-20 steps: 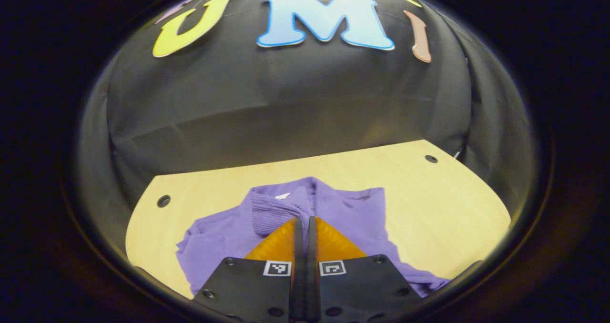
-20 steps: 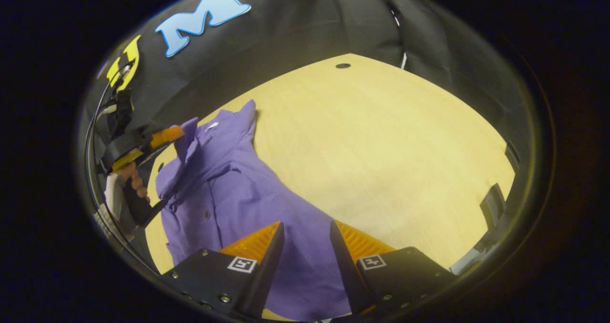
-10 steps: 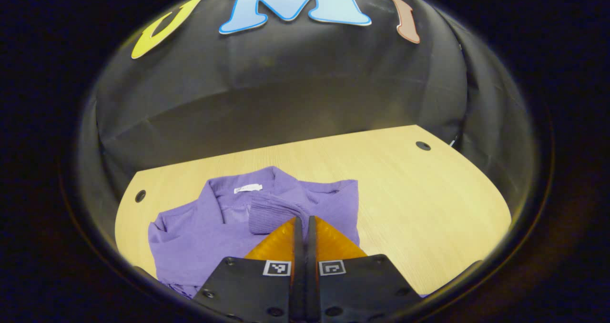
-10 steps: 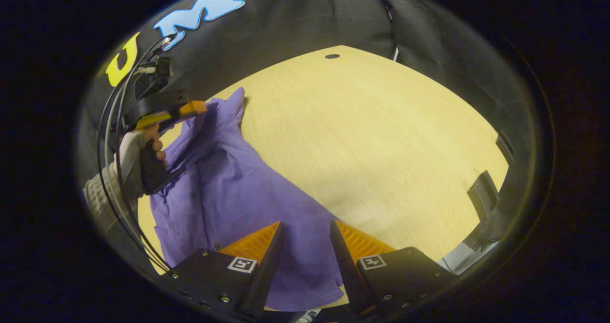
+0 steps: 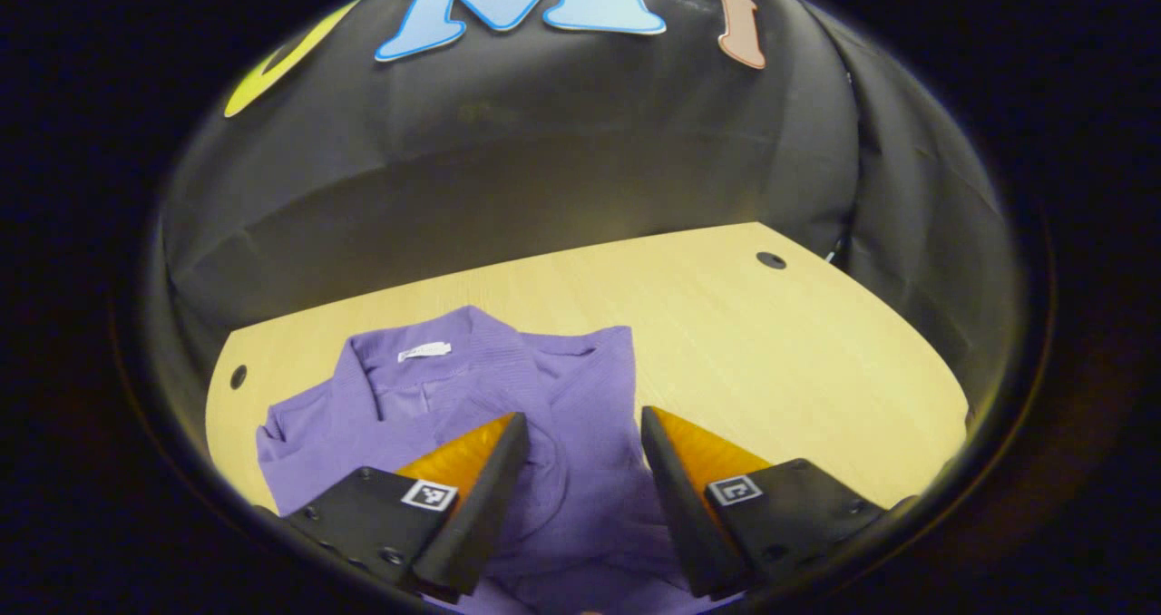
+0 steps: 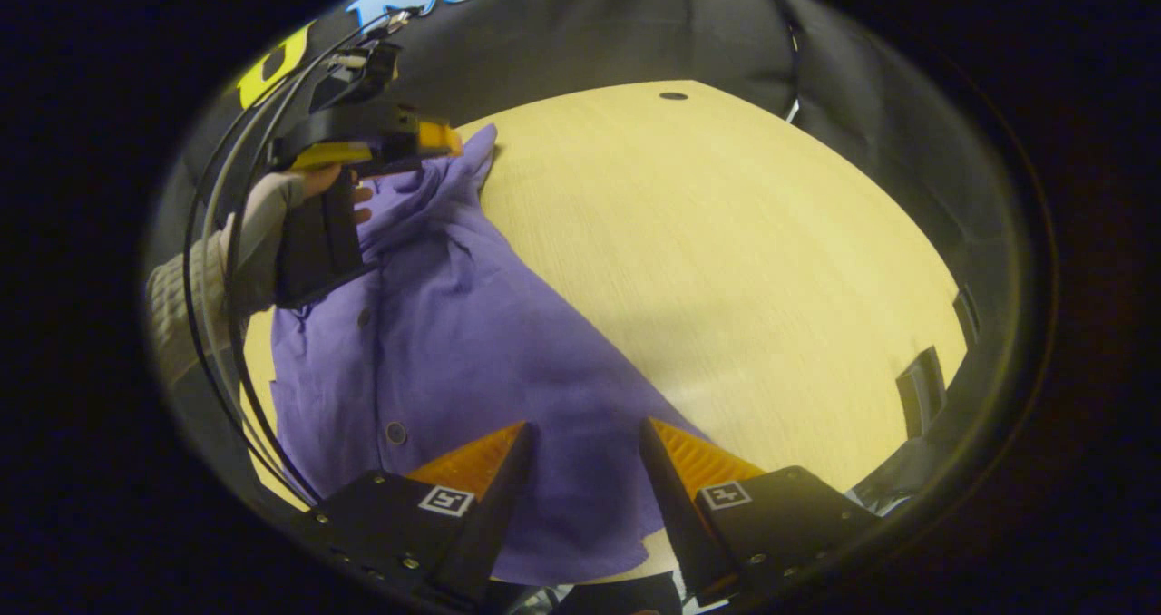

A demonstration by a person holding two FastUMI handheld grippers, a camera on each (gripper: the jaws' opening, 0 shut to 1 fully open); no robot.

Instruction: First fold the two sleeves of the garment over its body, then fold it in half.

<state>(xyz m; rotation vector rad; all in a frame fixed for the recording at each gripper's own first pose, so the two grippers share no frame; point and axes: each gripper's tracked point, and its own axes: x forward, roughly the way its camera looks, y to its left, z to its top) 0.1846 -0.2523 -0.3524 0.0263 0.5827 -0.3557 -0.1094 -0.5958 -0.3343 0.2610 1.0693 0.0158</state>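
**Both grippers spread, shirt lying loose on the table**

In the left gripper view, the left gripper (image 5: pixel 580 434) has its fingers spread wide with nothing between them, poised over the purple garment (image 5: pixel 472 397), which lies on the pale wooden table (image 5: pixel 798 370) with its collar and neck label toward the booth wall. A fold of ribbed cloth is bunched over the chest just beyond the fingertips.

In the right gripper view, the right gripper (image 6: pixel 585 443) is likewise spread and empty above the lower body of the garment, near the hem and a button. Farther off, a hand (image 6: pixel 326 189) holds the other gripper over the collar end.

The cloth looks light, soft and limp; it should crease and drag easily. Cuffs, shoulder seams and hem corners seem the best places to pinch.
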